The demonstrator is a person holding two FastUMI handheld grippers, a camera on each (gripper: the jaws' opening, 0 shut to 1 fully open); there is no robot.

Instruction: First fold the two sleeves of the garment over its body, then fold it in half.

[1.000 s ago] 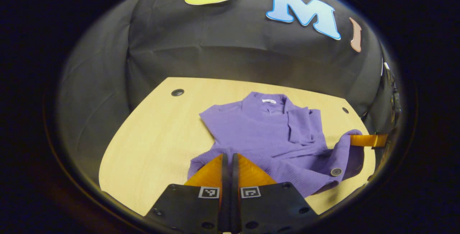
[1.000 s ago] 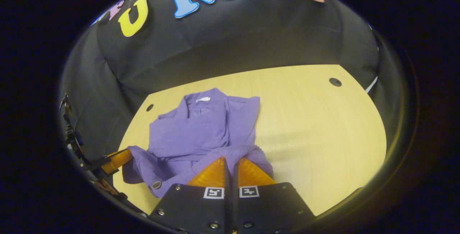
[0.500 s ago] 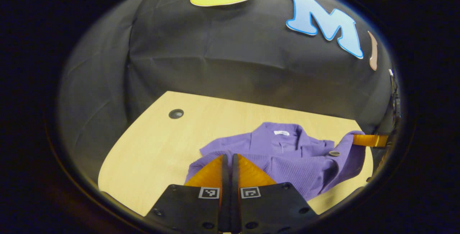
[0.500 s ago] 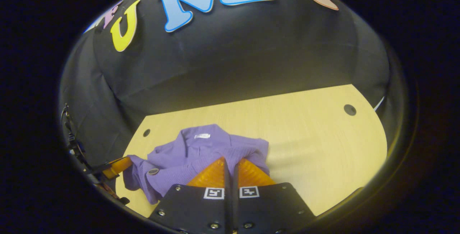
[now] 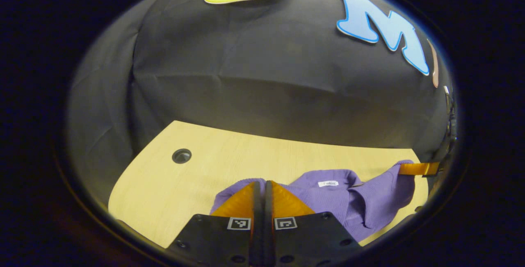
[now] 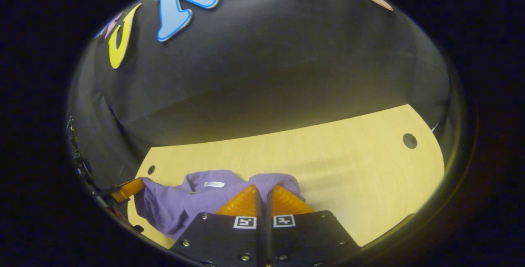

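Two views record the same change. In the left gripper view, your left tongs (image 5: 263, 185) are pressed together on the near hem of the purple garment (image 5: 352, 199). Compared with a second ago, the collar and its white label (image 5: 328, 183) sit much closer to the tongs and the visible body panel has shrunk to a narrow band. This indicates the hem is being carried over toward the collar, so the half fold appears well under way, with the sleeves already laid inward. The garment lies on the desk (image 5: 172, 185), at its near right part in this view. The right tongs (image 5: 419, 169) appear at the far right, holding the other hem corner raised.

In the right gripper view, your right tongs (image 6: 263, 191) are likewise clamped on purple cloth (image 6: 172, 207). The label (image 6: 214, 184) has drawn nearer here too. The collar points away from you, toward the booth wall; the shortened garment's long axis now runs across, from one pair of tongs to the other.
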